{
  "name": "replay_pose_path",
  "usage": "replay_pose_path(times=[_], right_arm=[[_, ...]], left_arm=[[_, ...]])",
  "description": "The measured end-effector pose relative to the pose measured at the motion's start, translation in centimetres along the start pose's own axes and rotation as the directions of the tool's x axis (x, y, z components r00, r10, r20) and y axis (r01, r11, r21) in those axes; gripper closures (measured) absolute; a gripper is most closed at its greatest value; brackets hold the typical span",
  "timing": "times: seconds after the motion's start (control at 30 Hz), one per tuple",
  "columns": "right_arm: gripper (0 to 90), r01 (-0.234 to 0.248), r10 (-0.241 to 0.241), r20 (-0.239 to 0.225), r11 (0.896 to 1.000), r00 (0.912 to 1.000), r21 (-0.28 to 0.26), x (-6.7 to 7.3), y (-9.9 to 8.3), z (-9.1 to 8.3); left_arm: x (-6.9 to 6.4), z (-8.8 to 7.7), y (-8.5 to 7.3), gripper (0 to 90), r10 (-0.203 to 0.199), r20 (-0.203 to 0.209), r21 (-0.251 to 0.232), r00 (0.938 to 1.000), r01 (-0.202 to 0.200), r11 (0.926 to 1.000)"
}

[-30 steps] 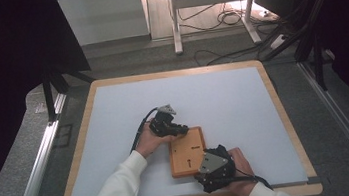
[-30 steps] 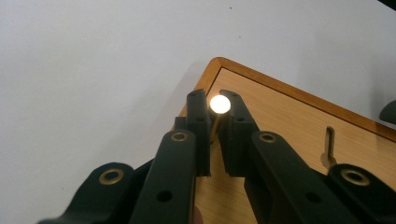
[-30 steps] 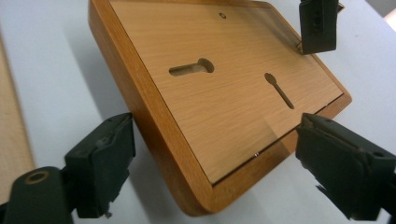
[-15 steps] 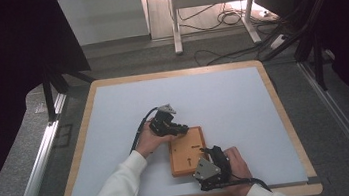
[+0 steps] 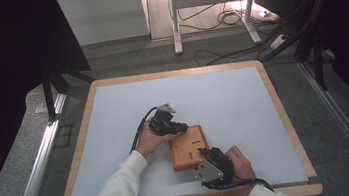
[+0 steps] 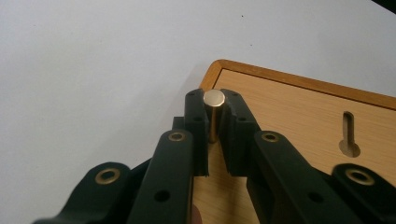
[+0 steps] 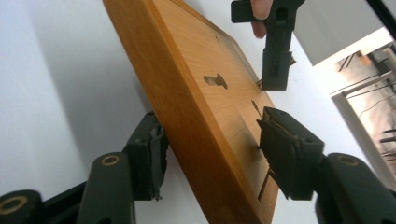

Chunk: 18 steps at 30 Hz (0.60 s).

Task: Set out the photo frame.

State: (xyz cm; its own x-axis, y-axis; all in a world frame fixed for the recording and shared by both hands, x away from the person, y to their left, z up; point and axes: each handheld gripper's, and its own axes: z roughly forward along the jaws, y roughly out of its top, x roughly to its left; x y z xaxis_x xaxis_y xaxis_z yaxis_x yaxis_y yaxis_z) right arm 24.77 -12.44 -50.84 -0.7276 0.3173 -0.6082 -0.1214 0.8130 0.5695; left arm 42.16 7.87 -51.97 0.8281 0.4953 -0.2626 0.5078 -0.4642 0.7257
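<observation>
a person is working at a white-topped counter (image 5: pixel 116 135) framed in pale wood, holding a tool in each hand. a flat rectangular orange-brown wooden board (image 5: pixel 188 148) with keyhole-shaped slots is lying near the front edge of the counter, between the two hands.

the left tool (image 6: pixel 214 109) is gripping a small brass-coloured metal peg (image 6: pixel 214 114) upright, its jaws nearly closed and pressing on the peg's sides, just over the board's corner. the peg does not look seated in any slot yet; the nearest keyhole slot (image 6: pixel 349 135) is sitting apart from it.

the right tool (image 7: pixel 210 149) is straddling the board's near edge, one jaw under it and one over its top face. its jaws have just been closing, but a gap is showing at the upper pad, so the grip is not yet firm.

judging from this, the peg is picked up, the board is about to be steadied, and fitting the peg into a slot is left to do.
</observation>
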Motion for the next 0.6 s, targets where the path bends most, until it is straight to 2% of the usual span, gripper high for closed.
replay_pose_path(times=[0.3,0.43,0.6], right_arm=[[49.9,0.009,-0.008,0.037,1.0,0.9993,-0.023,-0.9,0.3,-0.6],[51.0,0.006,-0.005,0.04,1.0,0.9992,-0.024,-1.3,0.5,-0.6],[52.2,0.024,-0.023,0.041,1.0,0.9989,-0.016,-1.3,0.6,-0.7]], left_arm=[[0.2,-0.2,0.0,77.8,-0.008,-0.005,-0.014,1.0,0.008,0.9999],[0.3,-0.8,0.1,69.8,-0.013,-0.015,-0.038,0.9998,0.013,0.9992],[0.6,-2.7,-0.2,54.9,-0.032,-0.06,-0.094,0.9977,0.026,0.9953]])
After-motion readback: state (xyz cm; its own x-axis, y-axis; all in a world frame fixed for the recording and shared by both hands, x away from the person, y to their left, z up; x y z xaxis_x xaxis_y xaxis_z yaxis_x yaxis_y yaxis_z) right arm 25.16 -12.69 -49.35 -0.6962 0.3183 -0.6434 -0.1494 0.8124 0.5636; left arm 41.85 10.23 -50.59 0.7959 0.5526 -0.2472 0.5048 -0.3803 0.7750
